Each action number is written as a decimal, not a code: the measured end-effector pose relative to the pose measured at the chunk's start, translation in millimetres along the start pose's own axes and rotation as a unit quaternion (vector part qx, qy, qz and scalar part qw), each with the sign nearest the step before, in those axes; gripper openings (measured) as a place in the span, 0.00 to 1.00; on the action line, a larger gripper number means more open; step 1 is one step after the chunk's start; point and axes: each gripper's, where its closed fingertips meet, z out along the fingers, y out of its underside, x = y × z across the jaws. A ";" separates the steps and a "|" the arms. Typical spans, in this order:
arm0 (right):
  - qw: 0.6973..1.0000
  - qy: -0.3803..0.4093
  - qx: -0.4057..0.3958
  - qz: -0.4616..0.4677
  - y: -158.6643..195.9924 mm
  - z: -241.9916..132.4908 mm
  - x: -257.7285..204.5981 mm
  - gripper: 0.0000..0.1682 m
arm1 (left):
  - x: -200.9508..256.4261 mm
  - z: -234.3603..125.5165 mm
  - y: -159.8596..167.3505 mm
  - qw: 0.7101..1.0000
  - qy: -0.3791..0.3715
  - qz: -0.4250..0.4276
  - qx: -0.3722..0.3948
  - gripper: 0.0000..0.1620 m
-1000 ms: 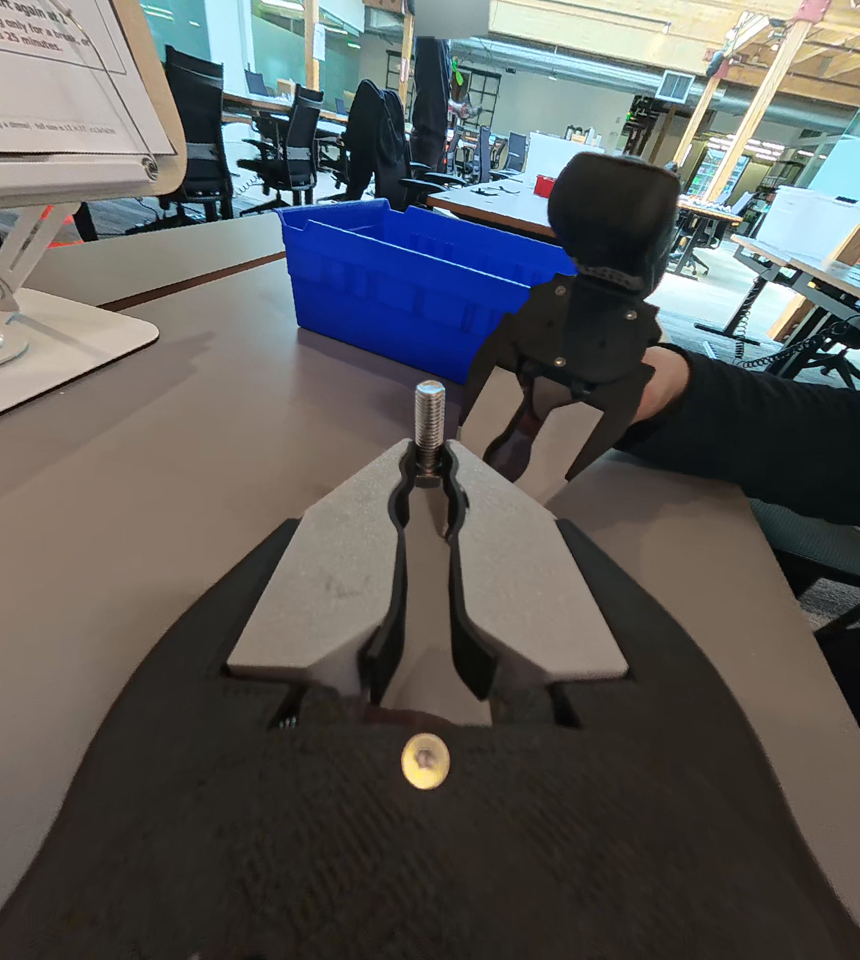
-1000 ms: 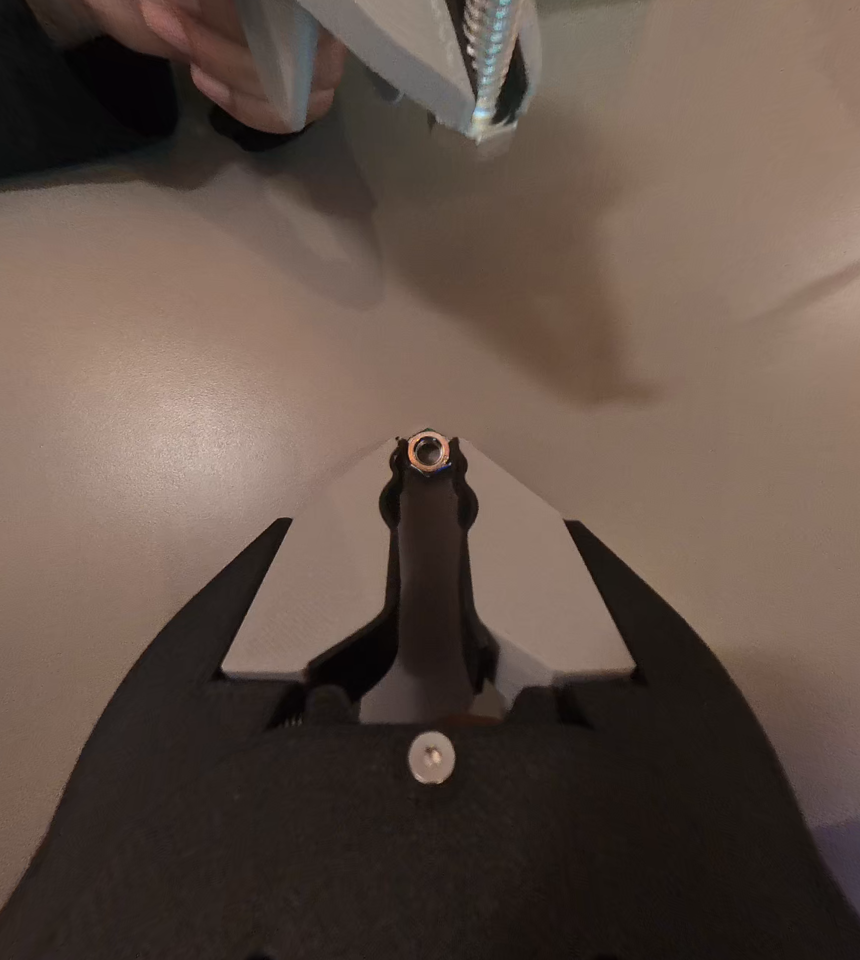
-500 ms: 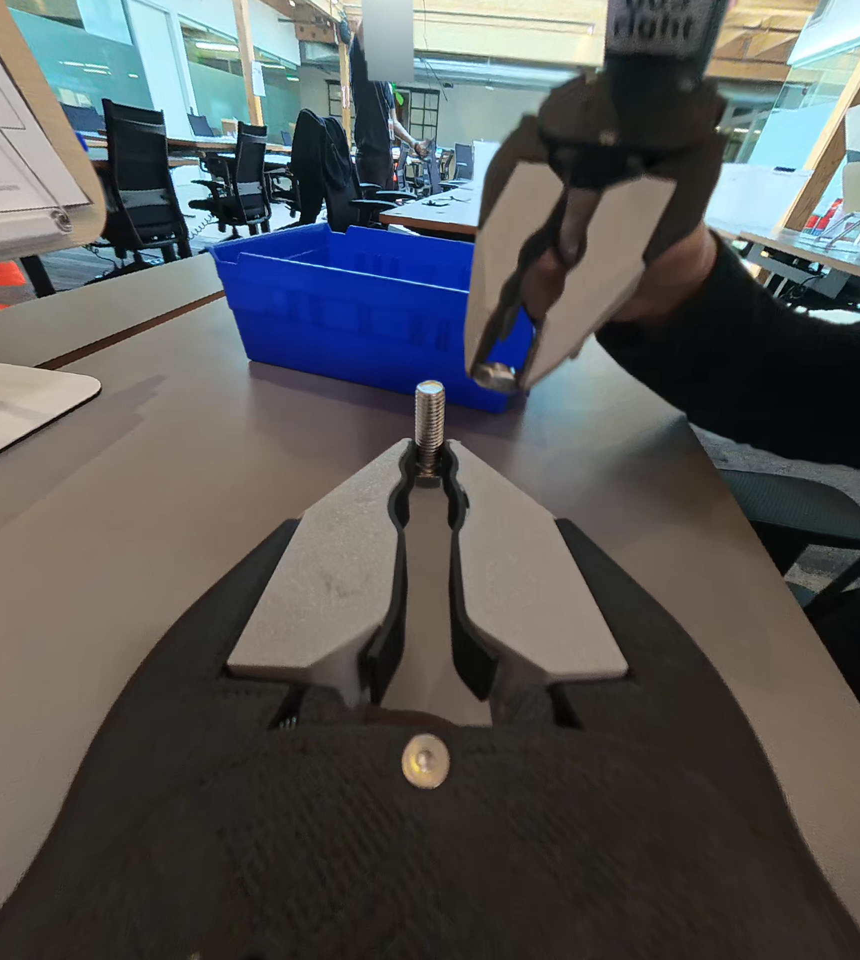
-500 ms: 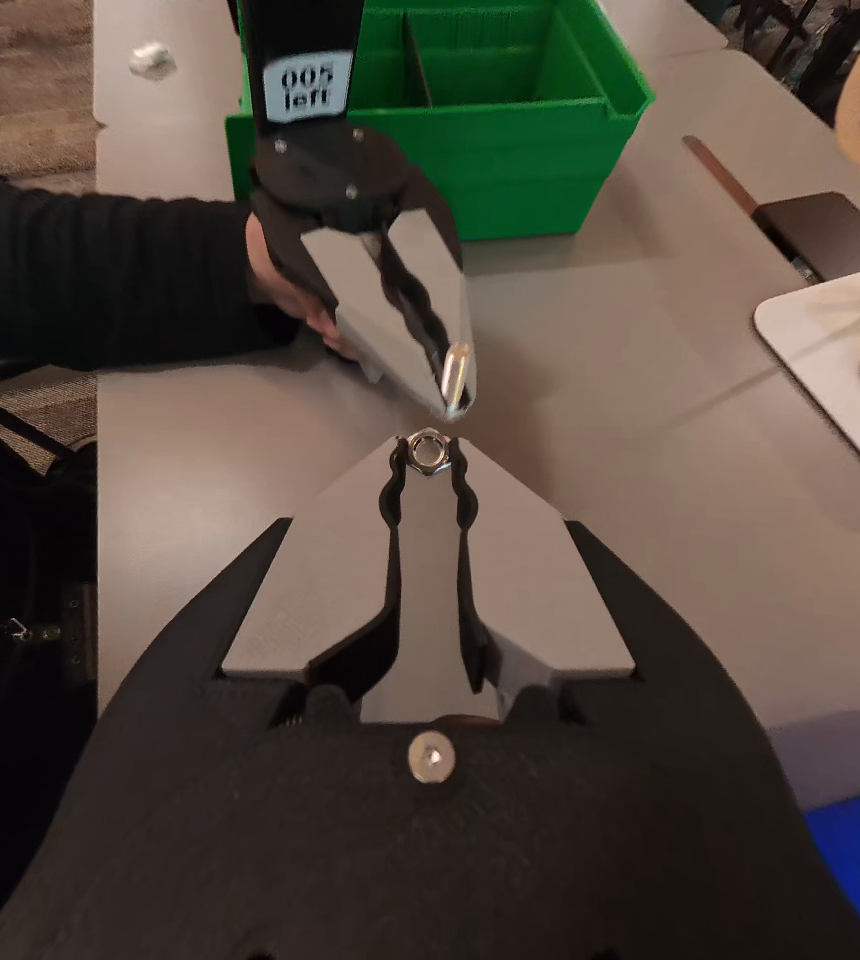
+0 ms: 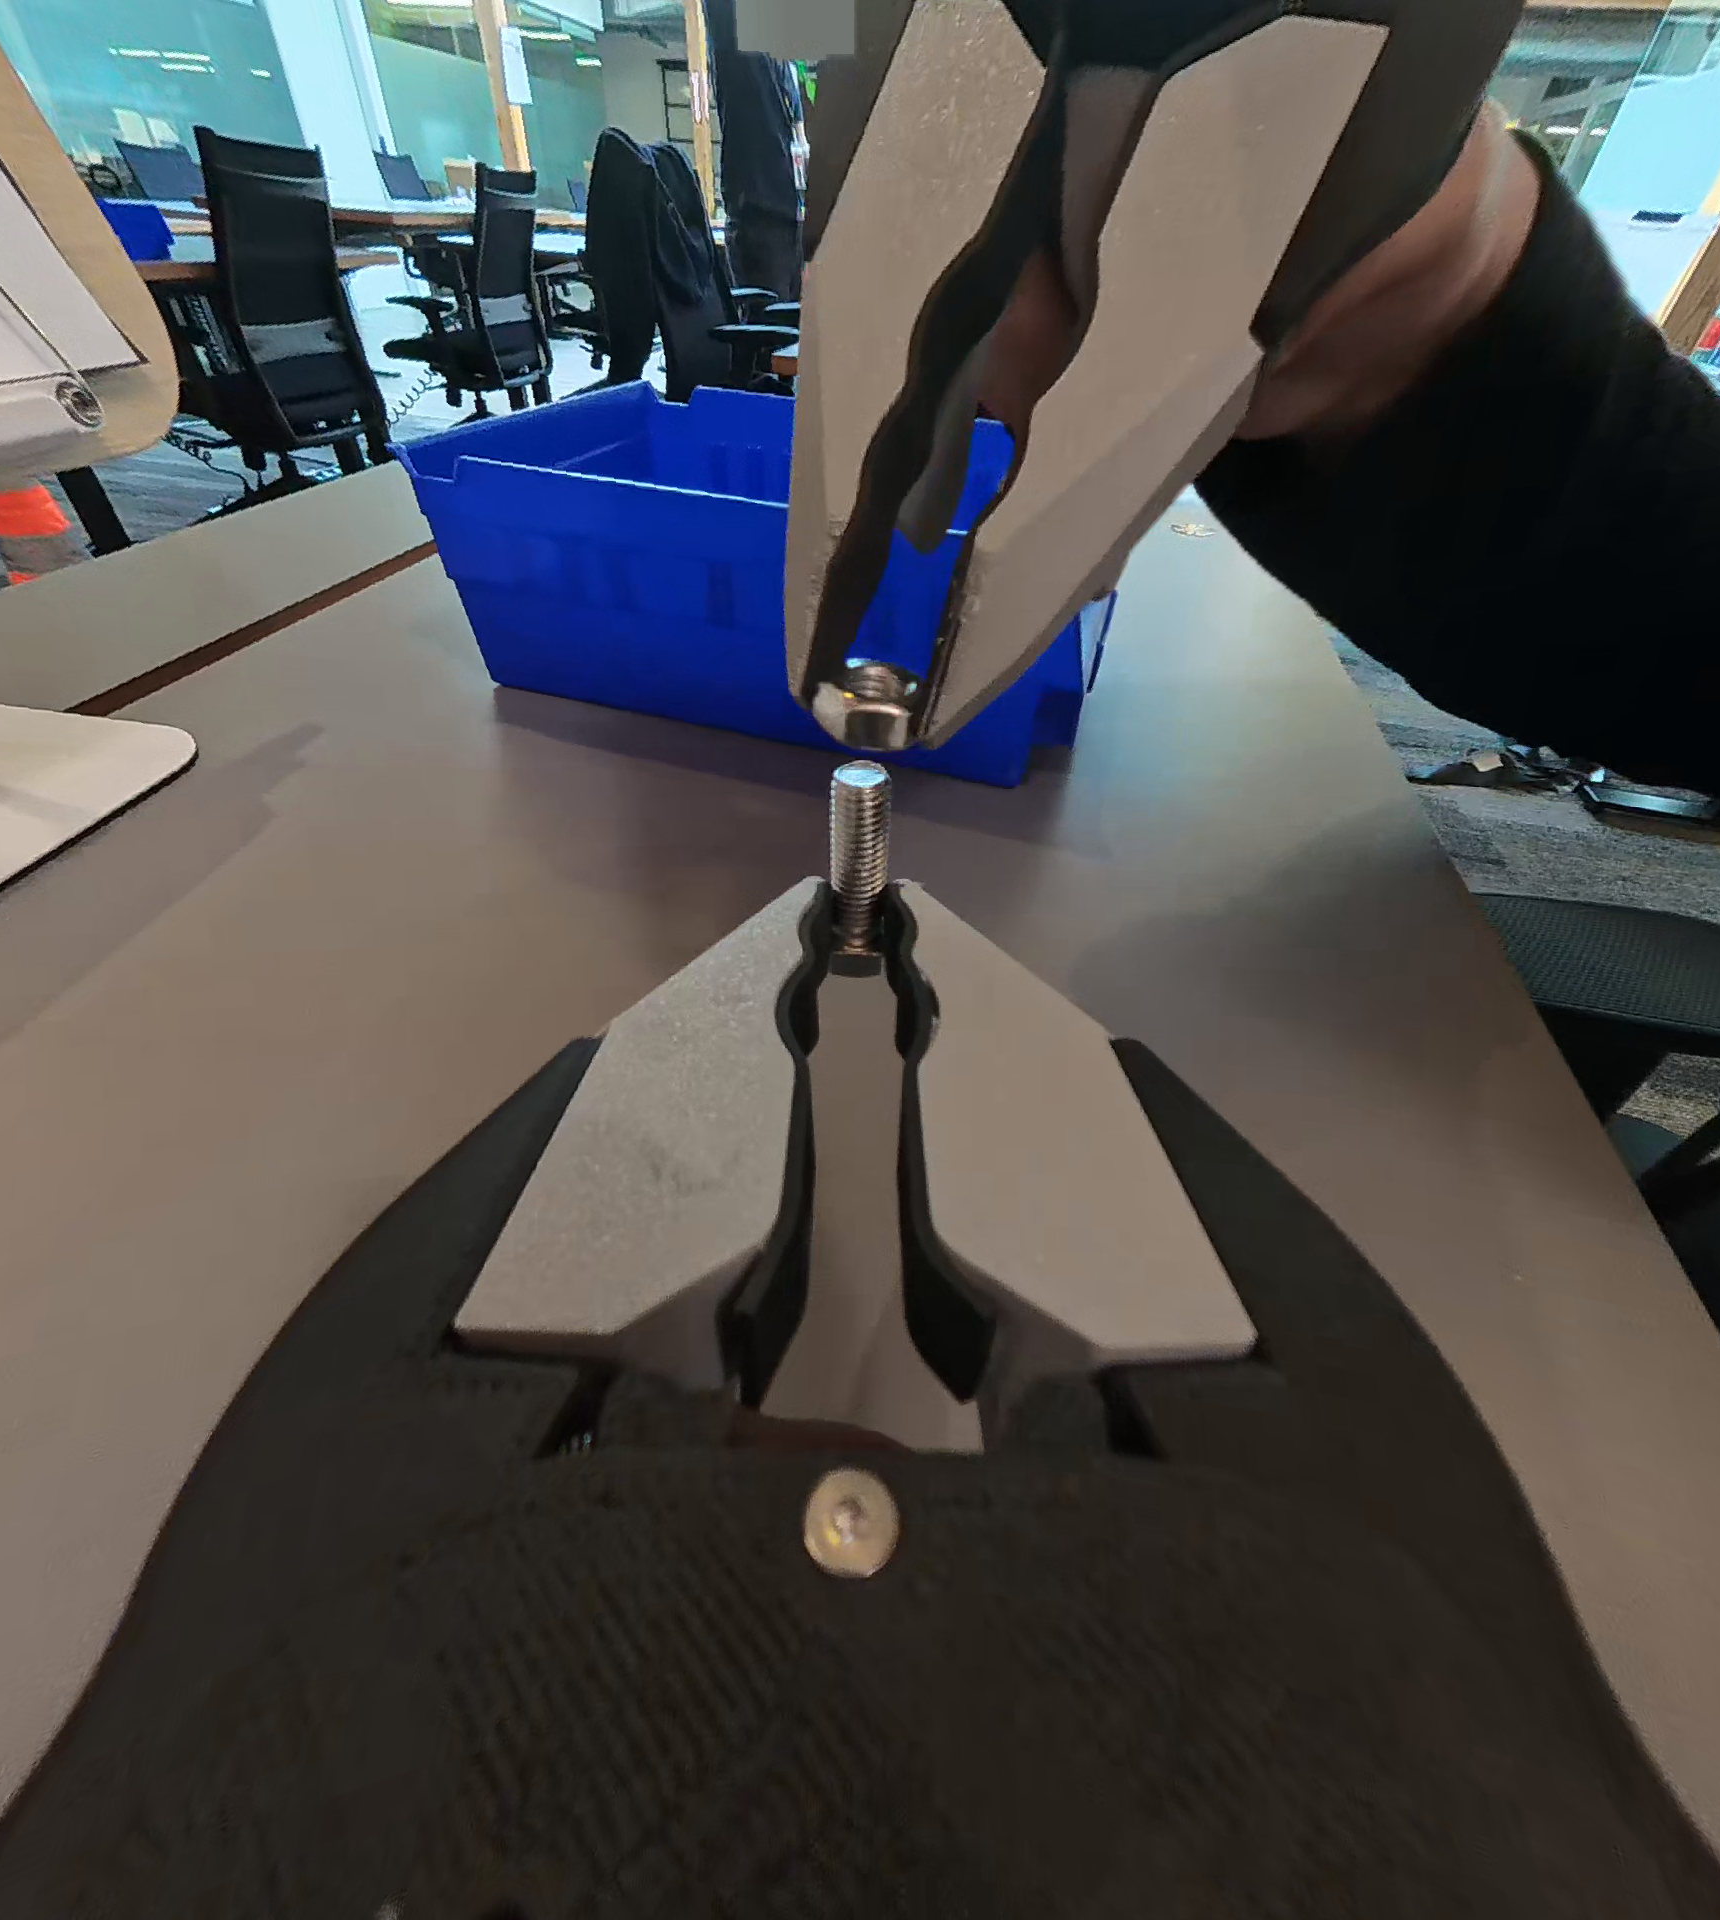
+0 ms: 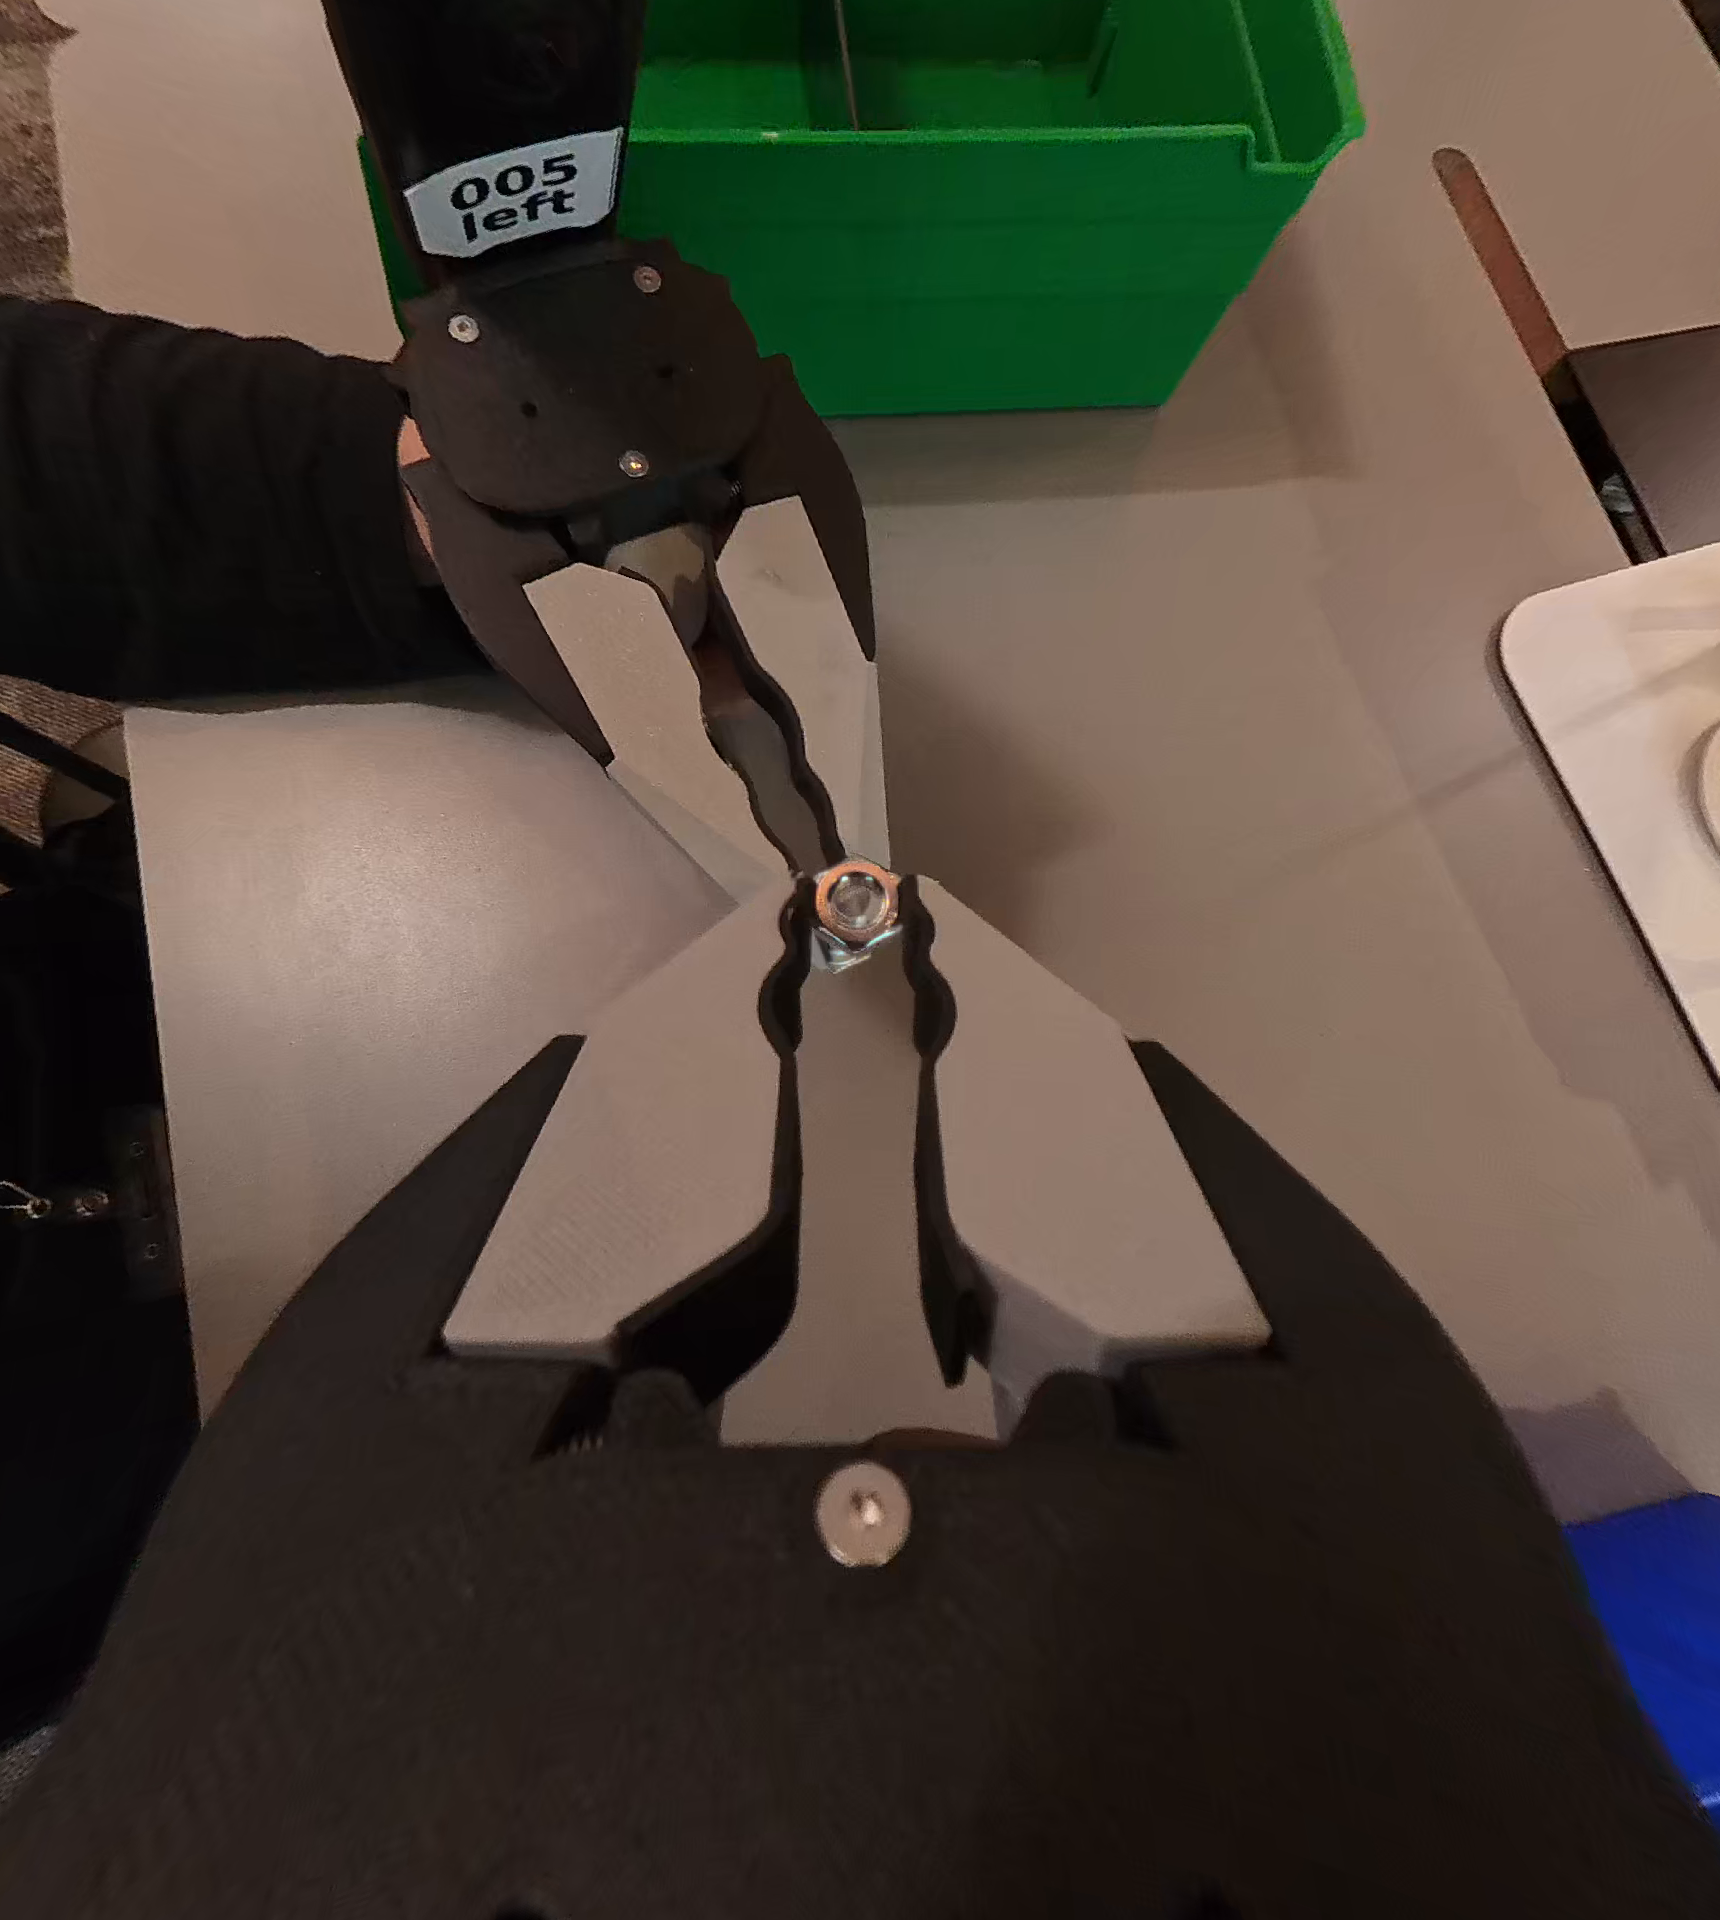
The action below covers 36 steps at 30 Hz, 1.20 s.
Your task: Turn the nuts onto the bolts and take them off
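Left claw: I have the left gripper (image 5: 857,940) pinched narrow on the head end of a short threaded steel bolt (image 5: 859,831); the shank stands upright out of the fingertips, toward 12 o'clock in the left wrist view.
Right claw: my right gripper (image 6: 854,914) is clamped on a small bright steel hex nut (image 6: 854,902), bore facing down the fingers' line.
Nut against bolt: in the left wrist view the nut (image 5: 871,707) hangs just above the bolt tip, a thin gap showing, not touching. In the right wrist view the bolt's end shows through the bore, so I judge the axes close to lined up.
Surroundings: grey matte table top (image 5: 264,987); blue plastic bin (image 5: 627,561) at 12 o'clock behind the bolt; green plastic divided bin (image 6: 991,239) at 12 o'clock in the right wrist view; white flat stand base (image 6: 1666,810) at 3 o'clock there.
Done: both parts picked up and brought together.
Left: no thread engaged yet, as far as I can see. I still have to seat the nut, spin it on, then back it off.
Risk: a slight tilt would cross-thread the start.
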 end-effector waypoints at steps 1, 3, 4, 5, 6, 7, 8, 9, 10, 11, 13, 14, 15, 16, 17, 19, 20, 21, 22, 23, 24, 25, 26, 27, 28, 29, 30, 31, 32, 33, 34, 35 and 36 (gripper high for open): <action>1.000 -0.001 -0.001 0.002 -0.4 -0.9 0.1 0.08 | -0.6 -0.4 -0.6 1.000 -0.002 -0.001 0.001 0.04; 1.000 -0.006 0.000 0.007 -1.5 -2.1 -0.4 0.08 | -1.8 -1.0 -2.0 1.000 -0.005 -0.002 0.005 0.04; 1.000 -0.005 -0.001 0.009 -1.5 -2.1 0.3 0.08 | -2.0 -1.5 -2.7 1.000 -0.005 -0.002 0.007 0.04; 1.000 -0.006 -0.004 0.010 -0.8 -1.5 0.1 0.09 | -2.3 -1.7 -3.4 1.000 -0.007 -0.002 0.008 0.04; 1.000 -0.008 -0.007 0.009 0.0 -0.7 -0.7 0.09 | -1.9 -1.9 -3.7 1.000 -0.006 -0.002 0.008 0.04; 1.000 -0.007 -0.008 0.007 0.4 0.1 -1.1 0.09 | -1.4 -1.8 -3.6 1.000 -0.005 -0.001 0.007 0.04; 1.000 -0.005 -0.010 0.006 0.5 0.9 -1.3 0.09 | -1.0 -1.7 -3.3 1.000 -0.005 0.000 0.005 0.04; 1.000 -0.004 -0.011 0.005 0.6 1.8 -1.3 0.08 | -0.7 -1.5 -2.7 1.000 -0.005 0.001 0.002 0.04; 1.000 -0.001 -0.014 0.004 0.9 2.8 -0.8 0.08 | -0.4 -1.4 -2.5 1.000 -0.006 0.004 0.001 0.04; 1.000 0.002 -0.016 0.002 1.2 3.7 0.0 0.08 | 0.1 -1.3 -2.1 1.000 -0.005 0.005 -0.001 0.04; 1.000 -0.001 -0.015 0.003 0.3 4.6 0.1 0.08 | 0.3 -1.2 -2.4 1.000 -0.006 0.006 -0.001 0.04; 1.000 -0.004 -0.012 0.005 -0.6 4.9 -0.4 0.08 | 0.3 -1.5 -2.7 1.000 -0.006 0.006 0.000 0.04; 1.000 -0.008 -0.011 0.008 -1.1 5.4 -1.0 0.08 | 0.1 -1.8 -3.5 1.000 -0.006 0.006 0.002 0.04; 1.000 -0.011 -0.010 0.010 -1.4 5.9 -1.1 0.08 | -0.4 -2.2 -4.7 1.000 -0.008 0.004 0.005 0.04; 1.000 -0.012 -0.009 0.011 -2.0 6.5 -1.2 0.08 | -0.6 -2.5 -5.0 1.000 -0.008 0.003 0.005 0.04; 1.000 -0.013 -0.010 0.012 -2.2 7.5 -1.5 0.08 | -1.0 -2.6 -4.4 1.000 -0.010 0.006 0.003 0.04; 1.000 -0.013 -0.011 0.011 -2.0 7.8 -1.5 0.08 | -1.0 -2.6 -4.2 1.000 -0.010 0.006 0.002 0.04; 1.000 -0.014 -0.012 0.011 -1.9 8.0 -1.8 0.08 | -0.6 -2.5 -3.9 1.000 -0.008 0.006 0.001 0.04; 1.000 -0.015 -0.014 0.012 -1.6 8.2 -2.1 0.08 | -0.4 -2.3 -3.4 1.000 -0.009 0.007 0.000 0.04; 1.000 -0.017 -0.019 0.014 -0.7 8.6 -2.3 0.08 | -0.4 -2.0 -2.4 1.000 -0.009 0.009 -0.003 0.04; 0.999 -0.018 -0.024 0.017 0.3 8.7 -2.3 0.08 | -0.2 -1.6 -1.9 1.000 -0.009 0.009 -0.005 0.04; 0.999 -0.018 -0.026 0.017 0.3 8.9 -2.2 0.08 | -0.2 -1.4 -2.0 1.000 -0.010 0.009 -0.004 0.04; 0.999 -0.018 -0.027 0.017 0.2 8.8 -2.0 0.08 | -0.7 -1.6 -2.1 1.000 -0.012 0.011 -0.005 0.04; 0.999 -0.017 -0.030 0.016 0.6 8.4 -1.6 0.08 | -0.7 -1.8 -2.2 1.000 -0.012 0.012 -0.005 0.04; 0.999 -0.017 -0.033 0.017 0.9 8.1 -1.6 0.08 | -0.8 -2.0 -2.5 1.000 -0.013 0.012 -0.004 0.04; 0.999 -0.015 -0.034 0.017 0.6 7.8 -1.2 0.08 | -1.2 -2.1 -2.9 1.000 -0.015 0.013 -0.004 0.04; 0.999 -0.014 -0.036 0.017 0.7 7.7 -1.0 0.08 | -0.7 -2.1 -2.8 1.000 -0.014 0.012 -0.005 0.04; 0.999 -0.015 -0.037 0.020 0.4 8.0 -1.5 0.08 | -0.3 -2.1 -2.9 1.000 -0.013 0.012 -0.006 0.04; 0.999 -0.015 -0.037 0.023 0.1 8.3 -1.7 0.08 | -0.4 -2.0 -2.7 1.000 -0.014 0.014 -0.006 0.04; 0.999 -0.015 -0.038 0.025 0.1 8.8 -1.8 0.08 | -0.7 -1.9 -2.3 1.000 -0.016 0.014 -0.008 0.04; 0.999 -0.013 -0.039 0.026 0.5 9.2 -1.2 0.09 | -1.2 -1.7 -1.9 1.000 -0.018 0.014 -0.010 0.04; 0.999 -0.012 -0.040 0.029 0.7 9.6 -0.7 0.08 | -1.8 -1.4 -1.7 1.000 -0.019 0.014 -0.010 0.04; 0.998 -0.012 -0.041 0.035 0.9 9.7 -0.4 0.08 | -2.0 -1.4 -1.4 1.000 -0.020 0.013 -0.011 0.04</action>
